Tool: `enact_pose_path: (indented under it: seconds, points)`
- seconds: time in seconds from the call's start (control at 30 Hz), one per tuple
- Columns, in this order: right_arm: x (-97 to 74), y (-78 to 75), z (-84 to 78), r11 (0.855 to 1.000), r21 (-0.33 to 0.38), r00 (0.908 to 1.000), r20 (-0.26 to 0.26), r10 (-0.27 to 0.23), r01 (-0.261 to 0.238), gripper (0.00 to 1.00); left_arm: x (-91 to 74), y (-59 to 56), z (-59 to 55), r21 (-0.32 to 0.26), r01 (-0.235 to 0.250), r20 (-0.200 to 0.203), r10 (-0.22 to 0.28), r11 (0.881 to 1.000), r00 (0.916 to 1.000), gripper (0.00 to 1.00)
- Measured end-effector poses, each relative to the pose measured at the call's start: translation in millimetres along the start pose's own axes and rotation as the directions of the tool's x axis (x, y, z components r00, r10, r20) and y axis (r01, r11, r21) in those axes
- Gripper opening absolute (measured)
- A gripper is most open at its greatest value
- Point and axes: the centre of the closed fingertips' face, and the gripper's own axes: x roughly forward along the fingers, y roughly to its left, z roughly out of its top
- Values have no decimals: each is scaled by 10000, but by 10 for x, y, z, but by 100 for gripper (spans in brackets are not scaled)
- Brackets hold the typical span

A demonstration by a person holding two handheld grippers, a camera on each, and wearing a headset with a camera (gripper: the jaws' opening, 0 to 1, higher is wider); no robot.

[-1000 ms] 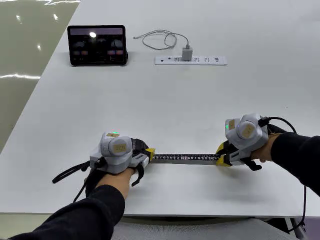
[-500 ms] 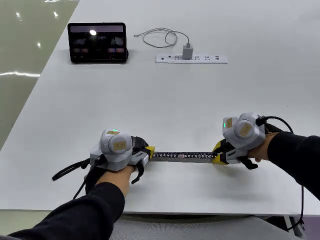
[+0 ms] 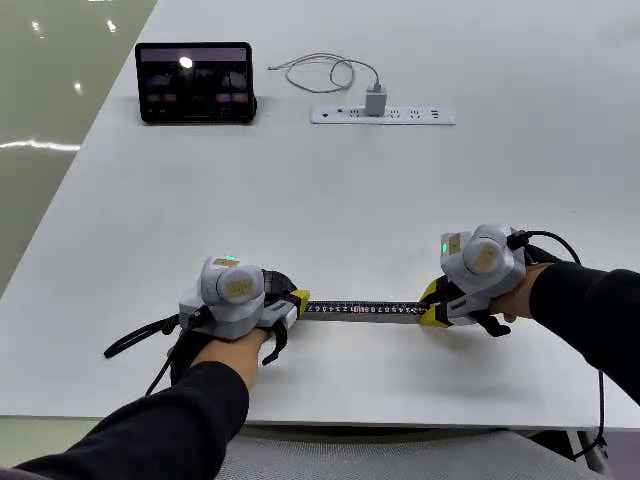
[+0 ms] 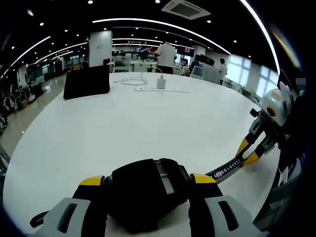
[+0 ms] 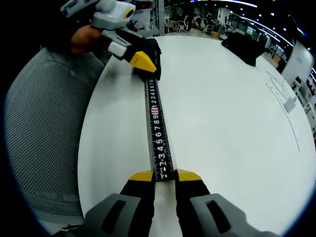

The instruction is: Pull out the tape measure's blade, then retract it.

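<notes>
The tape measure's black case point(image 4: 148, 197) sits between the yellow-tipped fingers of my left gripper point(image 4: 148, 180), which is shut on it, low on the white table point(image 3: 330, 200). The case point(image 3: 277, 288) also shows at the left gripper point(image 3: 290, 300) near the table's front edge. The blade point(image 3: 365, 308) runs flat to the right along the tabletop. My right gripper point(image 5: 165, 175) is shut on the blade's tip, with the numbered blade point(image 5: 156, 123) stretching away to the case point(image 5: 150, 52). The right gripper point(image 3: 430, 305) rests at the blade's right end.
A dark tablet point(image 3: 195, 83) stands at the back left. A white power strip point(image 3: 382, 117) with a charger and a looped cable point(image 3: 320, 75) lies at the back middle. The table's front edge runs just below both grippers. A grey mesh chair point(image 5: 44, 123) stands beside it.
The right gripper has slid a little to the left toward the case, still on the tip, so the exposed blade is slightly shorter. The left gripper has stayed put.
</notes>
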Motion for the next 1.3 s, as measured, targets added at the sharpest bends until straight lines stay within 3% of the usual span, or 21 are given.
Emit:
enact_pose_path:
  seconds: [1.3]
  points:
    - [96,32,163,10000,4,9995,327,-22,22,11,0,0,-1,-37,16,-25,-16,10000,10000,63]
